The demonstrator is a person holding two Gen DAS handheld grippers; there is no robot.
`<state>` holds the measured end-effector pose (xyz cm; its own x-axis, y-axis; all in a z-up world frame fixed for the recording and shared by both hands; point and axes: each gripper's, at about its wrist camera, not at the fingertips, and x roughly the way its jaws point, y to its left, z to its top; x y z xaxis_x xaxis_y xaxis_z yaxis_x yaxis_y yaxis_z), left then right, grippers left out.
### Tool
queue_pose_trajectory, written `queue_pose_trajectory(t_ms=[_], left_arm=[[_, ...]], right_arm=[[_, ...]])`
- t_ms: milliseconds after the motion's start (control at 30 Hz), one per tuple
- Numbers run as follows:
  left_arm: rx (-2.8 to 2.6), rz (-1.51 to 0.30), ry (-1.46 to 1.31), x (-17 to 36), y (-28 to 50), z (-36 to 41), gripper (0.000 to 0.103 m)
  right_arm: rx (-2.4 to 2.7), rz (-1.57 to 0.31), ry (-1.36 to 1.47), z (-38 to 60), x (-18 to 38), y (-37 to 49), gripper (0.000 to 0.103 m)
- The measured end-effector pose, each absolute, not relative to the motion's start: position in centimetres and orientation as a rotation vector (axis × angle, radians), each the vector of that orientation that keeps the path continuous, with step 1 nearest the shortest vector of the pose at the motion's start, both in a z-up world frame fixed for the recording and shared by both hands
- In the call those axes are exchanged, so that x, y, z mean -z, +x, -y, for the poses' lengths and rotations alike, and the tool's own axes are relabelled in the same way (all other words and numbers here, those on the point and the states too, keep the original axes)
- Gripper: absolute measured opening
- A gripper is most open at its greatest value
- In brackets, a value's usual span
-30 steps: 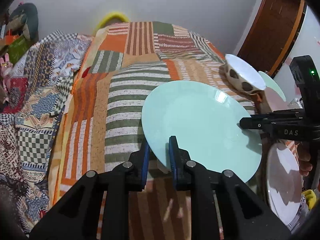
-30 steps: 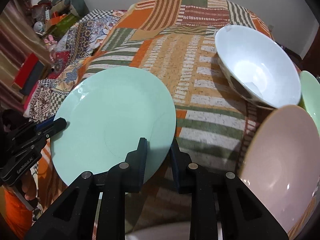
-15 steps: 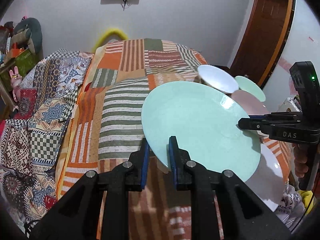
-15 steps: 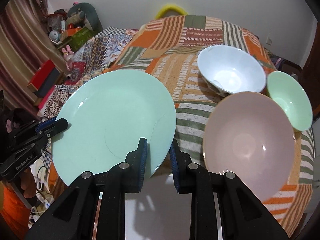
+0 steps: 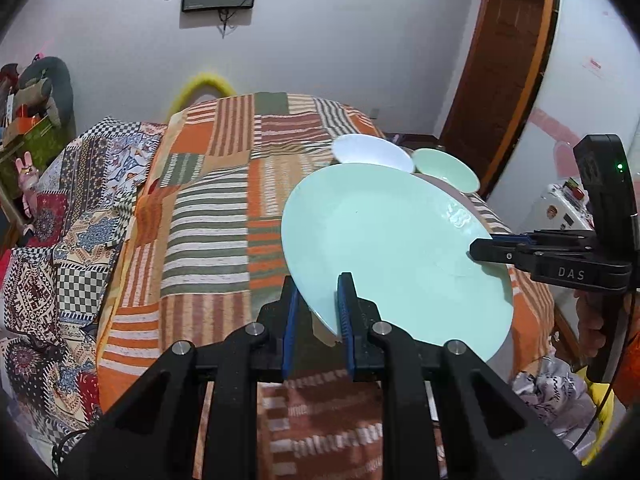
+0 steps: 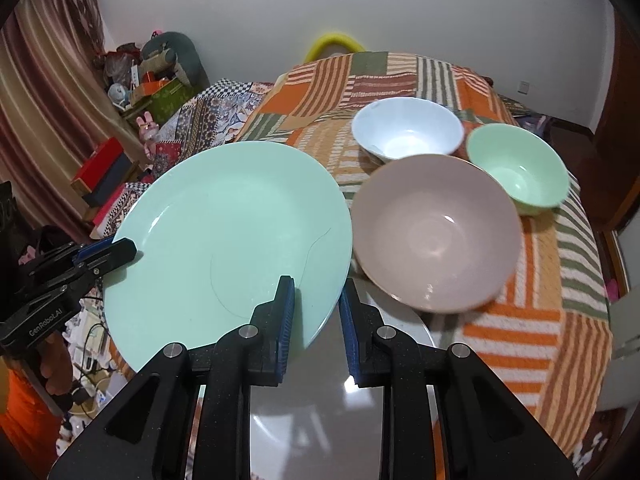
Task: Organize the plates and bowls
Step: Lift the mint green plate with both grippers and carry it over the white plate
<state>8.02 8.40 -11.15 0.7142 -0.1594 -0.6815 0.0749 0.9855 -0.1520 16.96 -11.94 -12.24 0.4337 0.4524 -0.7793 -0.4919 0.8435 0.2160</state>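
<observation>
Gripping the mint plate [image 6: 236,232] at opposite rims, left gripper [image 5: 316,312] and right gripper [image 6: 316,312] both clamped on it. Pink bowl [image 6: 436,232] at 3 o'clock, white bowl [image 6: 406,130] and green bowl [image 6: 518,170] at 1

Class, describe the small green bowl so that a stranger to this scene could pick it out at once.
Find the striped patchwork blanket. Three bowls cluster on it: pink bowl nearest, white bowl behind. The small green bowl sits farthest right, the smallest, the only green one.
</observation>
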Motion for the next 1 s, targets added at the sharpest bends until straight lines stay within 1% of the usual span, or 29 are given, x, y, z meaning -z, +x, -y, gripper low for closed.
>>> queue_pose_trajectory(t_ms=[433, 1000], left_arm=[[0.181, -0.787, -0.129, 12.0, 5.8, -4.4, 0.018], [0.217, -0.898, -0.119, 16.0, 6.2, -2.0, 0.018]], right_arm=[[-0.551, -0.957, -0.019, 15.8, 12.8, 14.0, 0.021], [-0.515, -1.069, 0.034, 18.6, 16.8, 12.9, 0.021]])
